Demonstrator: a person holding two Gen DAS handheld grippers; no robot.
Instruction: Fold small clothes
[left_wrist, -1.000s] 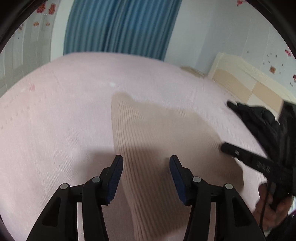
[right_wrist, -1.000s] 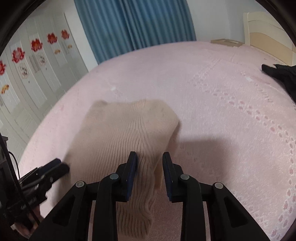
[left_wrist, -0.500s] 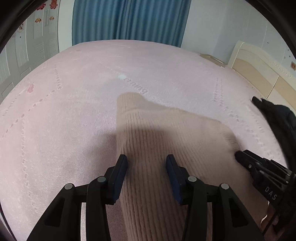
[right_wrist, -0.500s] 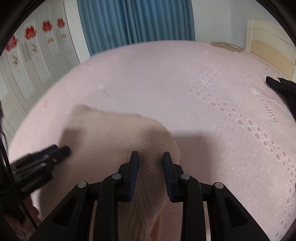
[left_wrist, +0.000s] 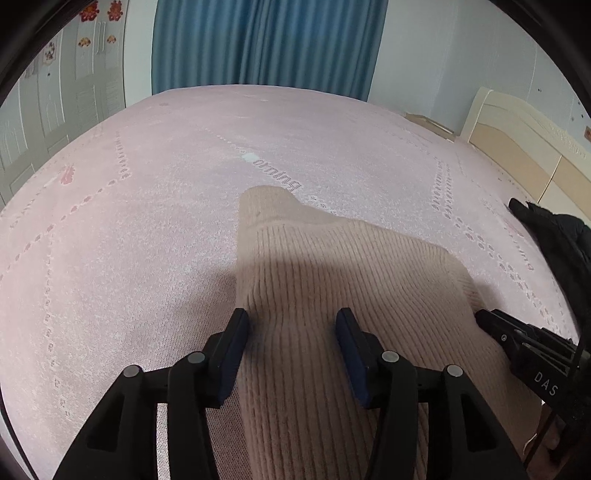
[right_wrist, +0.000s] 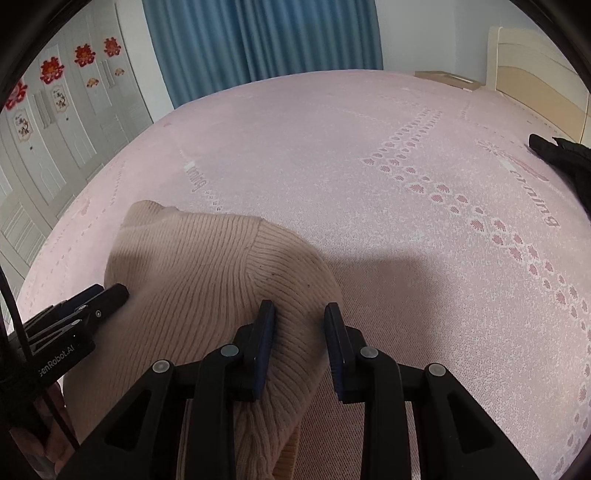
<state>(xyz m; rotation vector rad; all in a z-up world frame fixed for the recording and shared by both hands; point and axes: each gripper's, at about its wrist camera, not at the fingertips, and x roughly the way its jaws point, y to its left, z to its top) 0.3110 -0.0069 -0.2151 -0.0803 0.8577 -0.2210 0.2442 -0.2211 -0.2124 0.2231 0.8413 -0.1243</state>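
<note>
A beige ribbed knit sweater (left_wrist: 332, 266) lies spread on the pink bed cover (left_wrist: 129, 229). Its far corner points toward the curtain. My left gripper (left_wrist: 291, 332) sits over the sweater's near left part. Its jaws are opening: the knit runs flat between and under the fingers, and the pads do not squeeze it. My right gripper (right_wrist: 299, 325) is shut on a bunched fold at the sweater's (right_wrist: 192, 266) near right edge. Each wrist view shows the other gripper's tip at the sweater's side: the left gripper (right_wrist: 92, 299) and the right gripper (left_wrist: 495, 325).
A black garment (left_wrist: 554, 236) lies at the bed's right side, also visible from the right wrist (right_wrist: 565, 158). A cream headboard (left_wrist: 517, 140) stands beyond it. Blue curtains (left_wrist: 266, 40) and white wardrobe doors (right_wrist: 55, 122) line the far walls. Pink bed cover stretches ahead of the sweater.
Both grippers moved forward and down, laying the sweater flat on the bed. The left jaws narrowed a little, then widened again. The right jaws kept their grip.
</note>
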